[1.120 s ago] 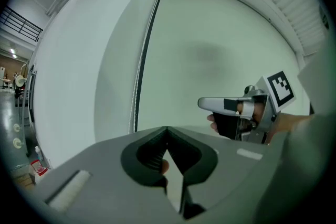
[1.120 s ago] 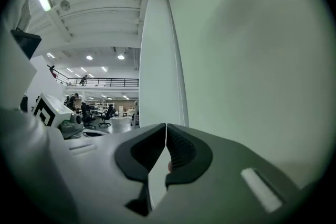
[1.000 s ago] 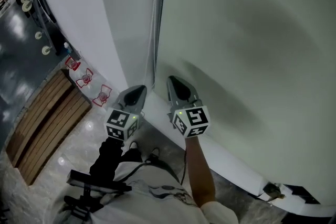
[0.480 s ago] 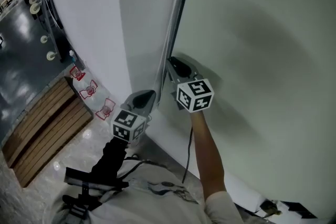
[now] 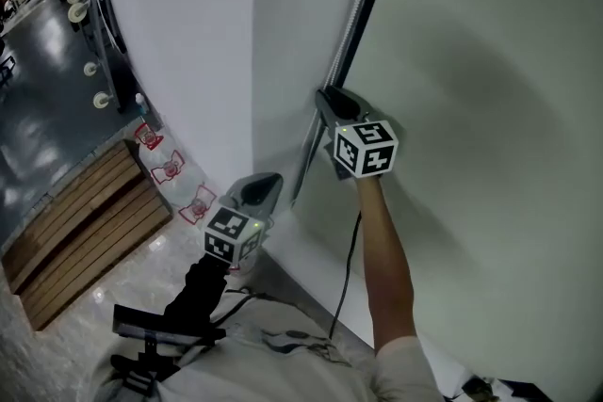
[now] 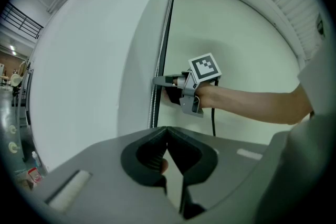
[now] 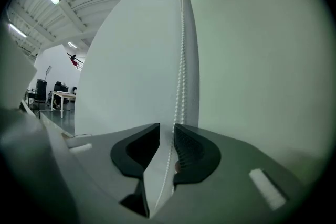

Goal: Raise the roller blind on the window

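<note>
While the left gripper point(image 5: 267, 186) sits low with its jaws pressed together, the bead chain point(image 5: 361, 7) passes just beside its tips, and whether it is pinched there cannot be made out. Higher up and a little to its right, the right gripper point(image 5: 330, 99) points at the same chain on an outstretched forearm point(image 5: 384, 259). Its jaws have just been opening and now stand partly apart, and the chain hangs between them without being squeezed, lying close against the ribbed right pad point(image 7: 185, 148). From those jaws the chain climbs straight up along the dark window edge point(image 5: 372, 9). To the right of both grippers spreads the pale green blind point(image 5: 490, 108), covering the window well below the left gripper. To their left rises a white wall point(image 5: 188, 33), and far beyond it lie a wooden slatted platform point(image 5: 80, 221) and a glossy floor point(image 5: 38, 127).
</note>
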Motion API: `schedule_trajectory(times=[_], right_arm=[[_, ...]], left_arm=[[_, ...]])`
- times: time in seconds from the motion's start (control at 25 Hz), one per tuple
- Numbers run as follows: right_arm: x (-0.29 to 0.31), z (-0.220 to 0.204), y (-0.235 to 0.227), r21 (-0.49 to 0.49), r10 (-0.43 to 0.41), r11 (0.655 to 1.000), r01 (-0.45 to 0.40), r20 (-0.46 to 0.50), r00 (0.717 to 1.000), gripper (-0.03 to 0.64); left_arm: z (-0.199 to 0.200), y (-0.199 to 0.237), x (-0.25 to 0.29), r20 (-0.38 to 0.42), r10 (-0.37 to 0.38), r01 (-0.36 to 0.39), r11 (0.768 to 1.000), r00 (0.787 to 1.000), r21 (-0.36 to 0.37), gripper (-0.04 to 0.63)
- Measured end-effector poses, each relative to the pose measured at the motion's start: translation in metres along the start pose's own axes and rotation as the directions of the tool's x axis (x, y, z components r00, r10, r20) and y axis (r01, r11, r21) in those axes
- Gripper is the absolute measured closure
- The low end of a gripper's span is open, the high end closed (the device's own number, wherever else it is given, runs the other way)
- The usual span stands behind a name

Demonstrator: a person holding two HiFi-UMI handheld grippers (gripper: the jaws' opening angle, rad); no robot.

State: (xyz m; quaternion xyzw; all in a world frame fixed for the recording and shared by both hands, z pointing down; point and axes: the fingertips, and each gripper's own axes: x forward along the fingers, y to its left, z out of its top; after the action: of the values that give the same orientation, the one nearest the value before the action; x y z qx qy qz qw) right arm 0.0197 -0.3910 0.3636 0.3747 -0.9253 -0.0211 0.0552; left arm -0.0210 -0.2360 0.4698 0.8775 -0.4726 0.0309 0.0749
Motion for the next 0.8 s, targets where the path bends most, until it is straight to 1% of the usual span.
schedule_trajectory(times=[0.2, 0.28, 0.32, 0.36, 0.4, 0.48, 0.56, 0.72, 0.76, 0.8], right_arm=[[0.004, 0.006, -0.005, -0.006, -0.003, 1.000, 0.003, -0.006, 1.000, 0.526], [0.004, 0.004, -0.008, 0.003, -0.001, 1.000, 0.001, -0.004, 1.000, 0.499], [0.007, 0.001, -0.009, 0.017, 0.013, 1.000, -0.013, 0.001, 1.000, 0.500], [0.013, -0.003, -0.010, 0.037, 0.039, 0.999, -0.039, 0.007, 0.999, 0.500], [0.019, -0.008, -0.011, 0.058, 0.072, 0.996, -0.073, 0.016, 0.997, 0.516], [0.026, -0.012, -0.009, 0.086, 0.141, 0.986, -0.144, 0.038, 0.989, 0.551], [0.024, -0.011, -0.002, 0.105, 0.199, 0.973, -0.205, 0.062, 0.978, 0.605], [0.001, -0.008, 0.029, 0.096, 0.277, 0.954, -0.285, 0.086, 0.957, 0.608], [-0.009, -0.007, 0.039, 0.089, 0.302, 0.947, -0.310, 0.090, 0.949, 0.609], [-0.019, -0.005, 0.049, 0.083, 0.330, 0.938, -0.337, 0.092, 0.940, 0.609]], left_arm=[[0.000, 0.005, -0.006, 0.004, 0.004, -0.004, 1.000, 1.000, -0.009, 0.595], [-0.003, 0.007, -0.007, 0.002, 0.002, -0.002, 1.000, 1.000, -0.013, 0.595], [-0.007, 0.009, -0.005, 0.000, -0.001, 0.001, 1.000, 1.000, -0.014, 0.596], [-0.011, 0.013, -0.001, -0.002, -0.005, 0.005, 1.000, 1.000, -0.015, 0.595], [-0.015, 0.017, 0.003, -0.005, -0.009, 0.008, 1.000, 1.000, -0.016, 0.595], [-0.020, 0.020, 0.009, -0.011, -0.017, 0.017, 1.000, 1.000, -0.016, 0.595], [-0.021, 0.019, 0.010, -0.020, -0.022, 0.022, 1.000, 1.000, -0.010, 0.595], [-0.019, 0.022, 0.008, -0.028, -0.025, 0.025, 1.000, 0.999, 0.009, 0.595], [-0.017, 0.021, 0.008, -0.026, -0.041, 0.041, 0.999, 0.999, 0.014, 0.569], [-0.014, 0.018, 0.009, -0.027, -0.064, 0.065, 0.998, 0.998, 0.021, 0.505]])
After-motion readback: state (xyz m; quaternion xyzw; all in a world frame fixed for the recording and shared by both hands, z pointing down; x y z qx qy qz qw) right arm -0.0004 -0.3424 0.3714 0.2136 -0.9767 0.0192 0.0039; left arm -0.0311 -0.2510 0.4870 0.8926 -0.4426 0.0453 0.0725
